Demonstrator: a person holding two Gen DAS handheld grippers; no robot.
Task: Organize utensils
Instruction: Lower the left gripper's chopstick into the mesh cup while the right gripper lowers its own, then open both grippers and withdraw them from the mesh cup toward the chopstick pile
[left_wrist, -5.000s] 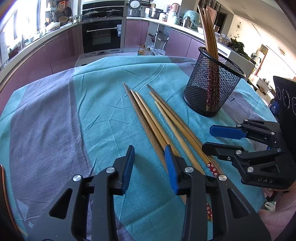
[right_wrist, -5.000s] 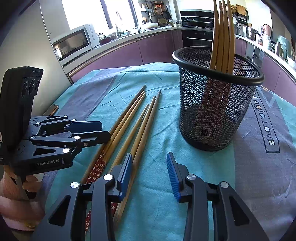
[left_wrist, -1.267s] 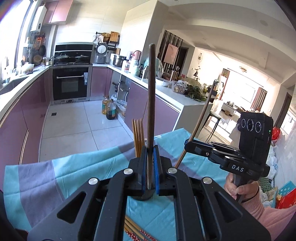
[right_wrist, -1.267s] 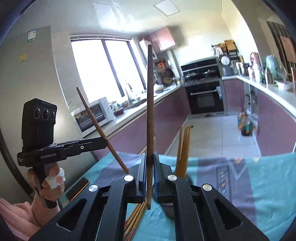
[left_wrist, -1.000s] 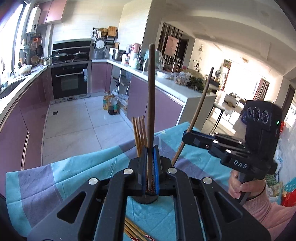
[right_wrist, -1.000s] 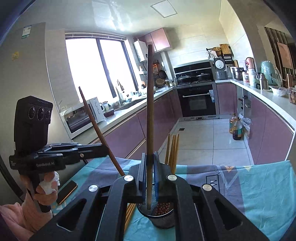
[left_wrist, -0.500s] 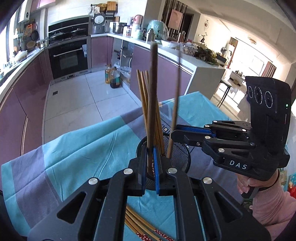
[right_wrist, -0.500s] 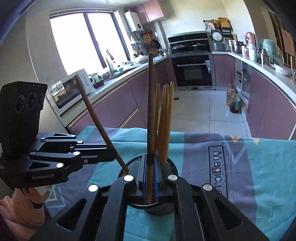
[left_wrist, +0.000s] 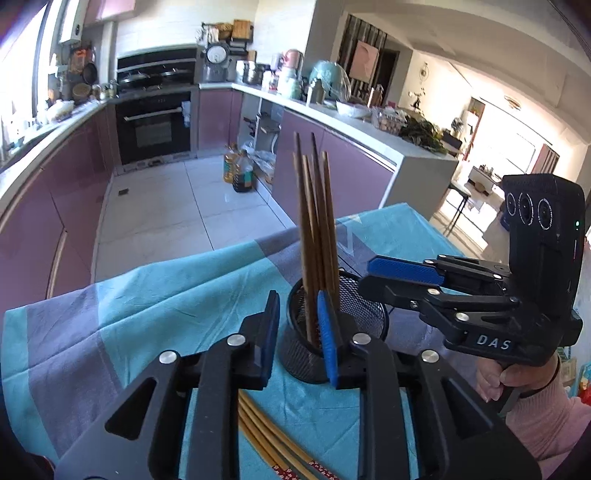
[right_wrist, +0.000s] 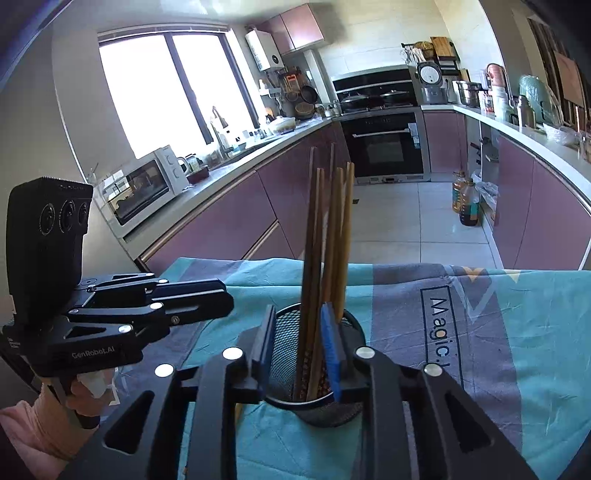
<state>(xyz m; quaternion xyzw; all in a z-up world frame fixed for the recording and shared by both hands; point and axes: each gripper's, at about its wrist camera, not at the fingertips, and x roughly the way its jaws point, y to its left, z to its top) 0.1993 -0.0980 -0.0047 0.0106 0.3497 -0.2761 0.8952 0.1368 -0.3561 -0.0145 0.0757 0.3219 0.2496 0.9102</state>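
Tablecloth (left_wrist: 155, 295), both hand-held grippers (left_wrist: 297, 334) parted, empty.

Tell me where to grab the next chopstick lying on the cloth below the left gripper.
Take one of the loose chopsticks on the tablecloth along its plain shaft, ahead of the patterned end. Come straight down with the fingers either side of it: they lie flat, close together, so a side approach would probably catch a neighbour.

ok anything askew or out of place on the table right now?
Nothing damaged or spilled. The chopsticks in the mesh holder stand upright, leaning slightly. The only leftovers are loose chopsticks lying flat on the tablecloth, not yet in the holder. Left gripper and right gripper are both open.
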